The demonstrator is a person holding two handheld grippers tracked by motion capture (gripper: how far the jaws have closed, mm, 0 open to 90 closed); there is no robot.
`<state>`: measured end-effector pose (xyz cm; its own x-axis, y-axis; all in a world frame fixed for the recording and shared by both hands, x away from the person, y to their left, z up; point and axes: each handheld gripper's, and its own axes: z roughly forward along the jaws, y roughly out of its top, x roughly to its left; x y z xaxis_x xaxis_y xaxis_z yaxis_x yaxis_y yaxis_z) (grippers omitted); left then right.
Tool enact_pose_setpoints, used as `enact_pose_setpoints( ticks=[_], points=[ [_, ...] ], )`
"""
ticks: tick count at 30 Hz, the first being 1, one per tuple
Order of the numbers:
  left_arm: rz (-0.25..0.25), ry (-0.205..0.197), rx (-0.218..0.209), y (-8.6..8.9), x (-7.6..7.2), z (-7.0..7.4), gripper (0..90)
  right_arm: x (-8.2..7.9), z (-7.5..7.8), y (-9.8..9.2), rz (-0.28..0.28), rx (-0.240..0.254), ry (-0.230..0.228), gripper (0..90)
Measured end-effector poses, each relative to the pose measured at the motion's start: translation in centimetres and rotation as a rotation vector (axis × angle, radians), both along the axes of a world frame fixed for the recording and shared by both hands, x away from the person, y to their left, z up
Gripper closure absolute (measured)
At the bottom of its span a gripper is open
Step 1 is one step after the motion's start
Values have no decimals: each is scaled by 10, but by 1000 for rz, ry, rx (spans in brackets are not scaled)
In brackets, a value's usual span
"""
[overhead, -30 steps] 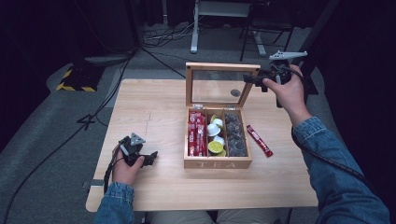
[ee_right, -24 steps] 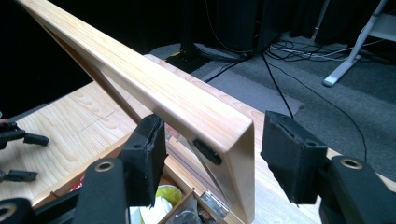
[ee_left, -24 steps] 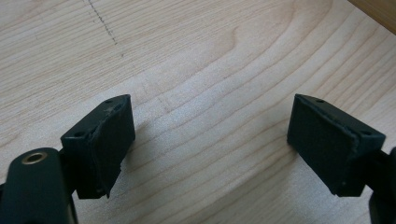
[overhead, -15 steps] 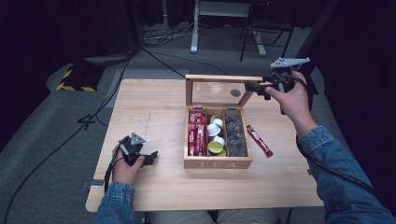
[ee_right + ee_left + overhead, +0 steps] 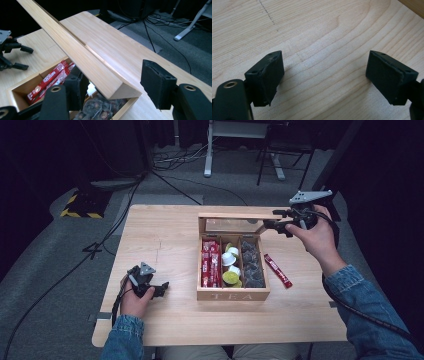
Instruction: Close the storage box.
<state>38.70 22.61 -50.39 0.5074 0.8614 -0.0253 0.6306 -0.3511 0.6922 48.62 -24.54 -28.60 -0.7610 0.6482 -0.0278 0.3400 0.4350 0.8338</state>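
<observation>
A wooden tea box (image 5: 233, 294) stands on the table with its glass-paned lid (image 5: 235, 215) half raised. Inside are red sachets (image 5: 210, 262), round capsules (image 5: 230, 270) and dark tea bags (image 5: 251, 265). My right gripper (image 5: 274, 219) is at the lid's right corner; its jaws have just been opening. In the right gripper view the lid's corner (image 5: 110, 85) lies between the jaws of that gripper (image 5: 117, 87), with a gap before the right pad (image 5: 156, 86). My left gripper (image 5: 162, 289) rests open on the table at the left, nothing between its pads (image 5: 270, 75).
A single red sachet (image 5: 278, 270) lies on the table (image 5: 165, 235) right of the box. The left gripper (image 5: 25, 58) appears far off in the right gripper view. Dark floor with cables and a stand lies beyond the table's far edge.
The lid has tipped lower over the box, and my right gripper has come down with its corner. The left hand has stayed put.
</observation>
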Motion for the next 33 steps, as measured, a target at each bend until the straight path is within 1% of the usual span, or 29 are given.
enact_pose_setpoints(
  ticks=[1,2,5,10,16,21,25,29,30,31,33],
  points=[
    [-1,0,1,0,0,0,154,-4,-2,0,7,-7,5,400],
    [0,0,-1,0,0,0,154,-4,-2,0,7,-7,5,400],
    [1,1,-2,0,0,0,154,-12,-5,0,23,-24,22,402],
    [0,0,-2,0,0,0,154,-19,-8,2,41,-48,25,400],
    [1,0,-2,0,0,0,154,-28,-11,4,61,-63,33,400],
    [1,0,-2,0,0,0,154,-36,-17,3,73,-61,41,385],
    [1,0,-2,0,0,0,154,-42,-25,2,83,-62,33,350],
    [0,0,0,0,0,0,154,-50,-33,2,98,-90,12,335],
    [0,0,0,0,0,0,154,-50,-33,2,98,-90,12,335],
    [1,0,-1,0,0,0,154,-56,-38,4,115,-123,-4,329],
    [-1,-1,0,0,0,0,154,-60,-42,5,128,-145,-14,311]
  ],
)
